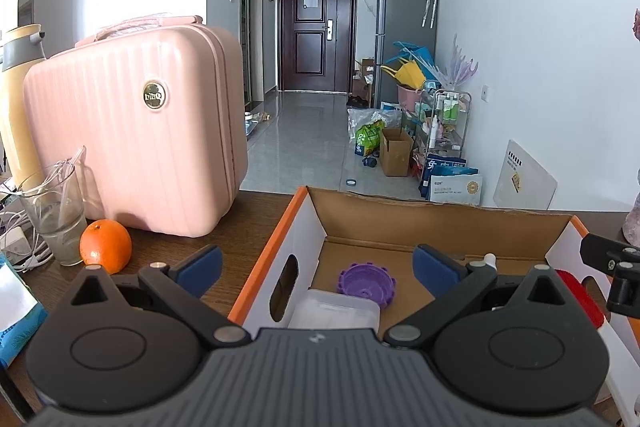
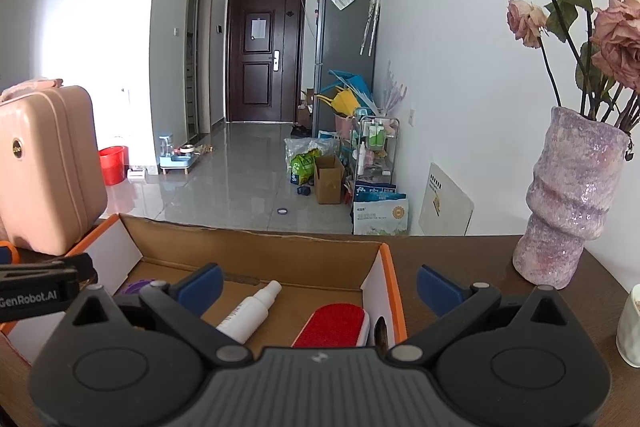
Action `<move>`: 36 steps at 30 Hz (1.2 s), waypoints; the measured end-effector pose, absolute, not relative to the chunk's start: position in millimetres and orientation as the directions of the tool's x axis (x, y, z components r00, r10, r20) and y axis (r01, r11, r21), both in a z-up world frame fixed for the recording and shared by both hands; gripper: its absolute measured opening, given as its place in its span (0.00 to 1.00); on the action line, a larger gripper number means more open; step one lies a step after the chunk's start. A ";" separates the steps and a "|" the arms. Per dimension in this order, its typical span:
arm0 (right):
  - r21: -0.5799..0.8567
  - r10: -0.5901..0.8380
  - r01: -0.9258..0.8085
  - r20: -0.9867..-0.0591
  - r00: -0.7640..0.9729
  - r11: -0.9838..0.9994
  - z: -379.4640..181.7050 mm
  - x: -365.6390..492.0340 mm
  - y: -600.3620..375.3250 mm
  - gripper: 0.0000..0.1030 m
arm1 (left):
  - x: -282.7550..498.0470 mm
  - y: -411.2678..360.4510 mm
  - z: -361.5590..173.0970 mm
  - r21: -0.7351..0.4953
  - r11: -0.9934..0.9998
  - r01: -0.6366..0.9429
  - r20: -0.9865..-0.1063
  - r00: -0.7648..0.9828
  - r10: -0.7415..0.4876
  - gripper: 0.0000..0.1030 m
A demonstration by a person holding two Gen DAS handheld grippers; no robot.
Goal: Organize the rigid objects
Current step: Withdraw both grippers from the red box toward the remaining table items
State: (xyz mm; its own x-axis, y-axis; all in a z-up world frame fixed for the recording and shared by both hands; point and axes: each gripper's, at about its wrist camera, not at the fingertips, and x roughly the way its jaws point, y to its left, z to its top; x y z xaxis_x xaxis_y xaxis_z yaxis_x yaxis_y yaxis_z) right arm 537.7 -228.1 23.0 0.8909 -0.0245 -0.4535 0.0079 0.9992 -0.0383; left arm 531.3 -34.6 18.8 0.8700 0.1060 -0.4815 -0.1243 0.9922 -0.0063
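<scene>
An open cardboard box point(image 1: 440, 223) with orange-edged white walls sits on the dark wooden table. Inside lie a purple ridged bowl point(image 1: 366, 283), a clear plastic container point(image 1: 334, 313), a white spray bottle point(image 2: 250, 311) and a red lint brush point(image 2: 332, 325). My left gripper point(image 1: 318, 267) hovers open over the box's left half, nothing between its blue pads. My right gripper point(image 2: 320, 285) is open too, straddling the box's right wall point(image 2: 384, 287). The other gripper's black body point(image 2: 44, 287) shows at the left of the right wrist view.
A pink hard case point(image 1: 136, 135) stands left of the box, with an orange point(image 1: 106, 245), a glass point(image 1: 54, 215) and a yellow flask point(image 1: 20, 99) beside it. A pink vase point(image 2: 572, 199) of dried roses and a white cup point(image 2: 630, 323) stand right of the box.
</scene>
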 end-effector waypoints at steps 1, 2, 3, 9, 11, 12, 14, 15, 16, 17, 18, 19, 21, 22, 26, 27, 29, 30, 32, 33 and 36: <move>-0.038 -0.024 0.008 -0.449 0.893 0.999 23.7 535.9 -227.8 1.00 | 530.5 -34.0 19.2 -0.007 0.992 -0.124 -0.481 0.870 0.106 1.00; -0.037 -0.023 0.008 -0.446 0.895 0.999 24.7 534.1 -228.5 1.00 | 528.9 -34.1 19.7 -0.007 0.992 -0.124 -0.479 0.871 0.106 1.00; -0.035 -0.022 0.007 -0.443 0.896 0.999 25.4 532.1 -229.1 1.00 | 527.1 -34.2 20.7 -0.006 0.992 -0.123 -0.476 0.873 0.106 1.00; -0.033 -0.022 0.009 -0.424 0.906 0.999 28.3 515.5 -233.0 1.00 | 510.4 -33.2 23.6 -0.003 0.993 -0.118 -0.469 0.877 0.103 1.00; -0.030 -0.020 0.008 -0.415 0.910 1.000 29.0 508.1 -235.1 1.00 | 503.5 -32.2 24.7 -0.005 0.993 -0.116 -0.468 0.878 0.101 1.00; -0.029 -0.017 0.006 -0.411 0.911 1.000 29.4 504.2 -235.9 1.00 | 499.7 -31.8 25.3 -0.007 0.993 -0.114 -0.467 0.879 0.098 1.00; -0.029 -0.012 0.000 -0.403 0.915 1.000 29.8 495.6 -237.4 1.00 | 493.3 -31.9 26.1 -0.006 0.994 -0.109 -0.464 0.881 0.093 1.00; -0.029 -0.009 -0.003 -0.396 0.918 1.000 30.0 490.6 -237.9 1.00 | 489.5 -32.1 26.2 -0.004 0.994 -0.109 -0.461 0.882 0.095 1.00; -0.029 -0.007 -0.005 -0.392 0.920 1.000 30.1 486.2 -238.1 1.00 | 485.3 -32.2 26.5 -0.001 0.994 -0.111 -0.457 0.884 0.098 1.00; -0.031 -0.006 -0.007 -0.388 0.922 0.999 30.7 481.8 -238.0 1.00 | 482.0 -32.9 26.8 0.001 0.994 -0.110 -0.454 0.885 0.099 1.00; -0.033 -0.006 -0.007 -0.383 0.924 0.999 30.7 477.5 -238.0 1.00 | 478.3 -33.2 26.7 0.003 0.994 -0.108 -0.455 0.885 0.097 1.00; -0.035 -0.006 -0.008 -0.379 0.925 0.999 31.0 472.8 -237.9 1.00 | 474.4 -32.5 26.6 0.003 0.994 -0.105 -0.455 0.886 0.095 1.00; -0.038 -0.006 -0.009 -0.374 0.928 0.999 31.9 465.8 -238.0 1.00 | 467.8 -33.3 26.9 0.004 0.995 -0.101 -0.454 0.886 0.092 1.00; -0.039 -0.007 -0.008 -0.371 0.929 0.999 31.9 461.9 -237.7 1.00 | 464.4 -33.6 26.6 0.005 0.995 -0.099 -0.454 0.886 0.091 1.00; -0.036 -0.004 -0.010 -0.364 0.931 0.999 32.6 448.6 -238.6 1.00 | 450.4 -33.5 27.2 0.006 0.996 -0.091 -0.451 0.888 0.084 1.00; -0.036 -0.004 -0.010 -0.362 0.932 0.999 32.3 445.0 -238.8 1.00 | 446.7 -33.4 27.3 0.006 0.996 -0.091 -0.450 0.889 0.084 1.00; -0.033 -0.002 -0.010 -0.359 0.933 0.999 32.1 438.4 -239.7 1.00 | 439.3 -32.6 27.8 0.006 0.996 -0.090 -0.449 0.890 0.083 1.00; -0.031 -0.001 -0.011 -0.358 0.934 0.999 32.0 434.3 -239.6 1.00 | 435.7 -32.9 27.9 0.006 0.996 -0.090 -0.449 0.890 0.083 1.00; -0.028 0.000 -0.011 -0.355 0.935 1.000 31.4 426.5 -240.2 1.00 | 429.1 -32.1 27.9 0.007 0.996 -0.090 -0.450 0.889 0.083 1.00; -0.027 0.000 -0.010 -0.355 0.935 1.000 31.1 422.9 -240.8 1.00 | 425.7 -31.8 27.9 0.008 0.996 -0.091 -0.450 0.889 0.084 1.00; -0.024 0.001 -0.010 -0.355 0.935 1.000 28.1 412.5 -242.2 1.00 | 414.8 -29.4 27.0 0.007 0.996 -0.092 -0.454 0.887 0.085 1.00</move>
